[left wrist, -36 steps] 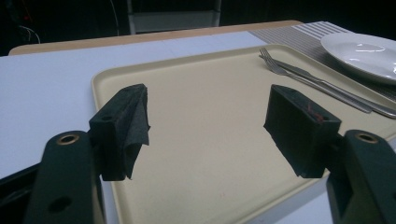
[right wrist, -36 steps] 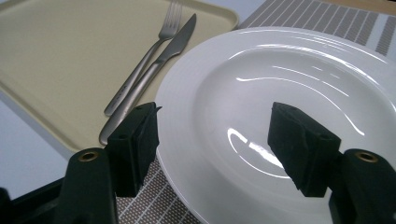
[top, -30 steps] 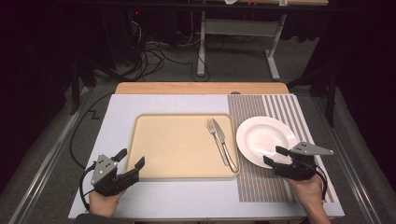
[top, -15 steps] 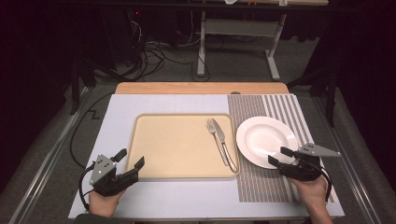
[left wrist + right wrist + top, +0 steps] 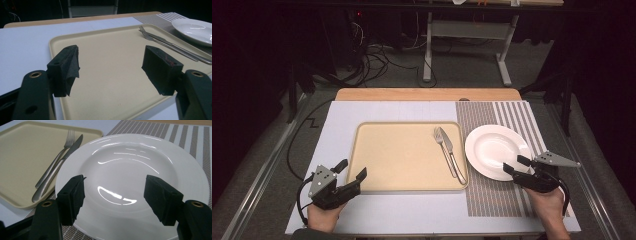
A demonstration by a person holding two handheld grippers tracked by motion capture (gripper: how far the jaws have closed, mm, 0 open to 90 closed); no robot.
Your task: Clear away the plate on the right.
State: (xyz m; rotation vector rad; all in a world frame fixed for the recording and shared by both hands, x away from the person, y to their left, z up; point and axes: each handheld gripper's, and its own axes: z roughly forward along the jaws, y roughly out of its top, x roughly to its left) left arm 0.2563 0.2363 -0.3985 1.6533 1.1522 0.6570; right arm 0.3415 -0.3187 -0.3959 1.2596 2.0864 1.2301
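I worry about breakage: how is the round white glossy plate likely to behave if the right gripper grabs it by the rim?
The round white glossy plate looks like glazed ceramic, so probably stiff, fragile and fairly heavy. Its shiny highlights suggest a slippery rim for the open right gripper. It lies flat on the striped placemat, so tipping seems unlikely.

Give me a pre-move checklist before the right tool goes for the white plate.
1. Right tool open, holding nothing: ok.
2. Right tool lined up with the plate: ok, its jaws stand at the near rim.
3. Jaw around the plate's rim: not ok, neither jaw is under it yet.
4. Plate bare, sitting on the striped mat: ok.
5. Fork and knife apart from the plate, on the tray: ok.
6. Left tool open, out of the way at the tray's near left corner: ok.
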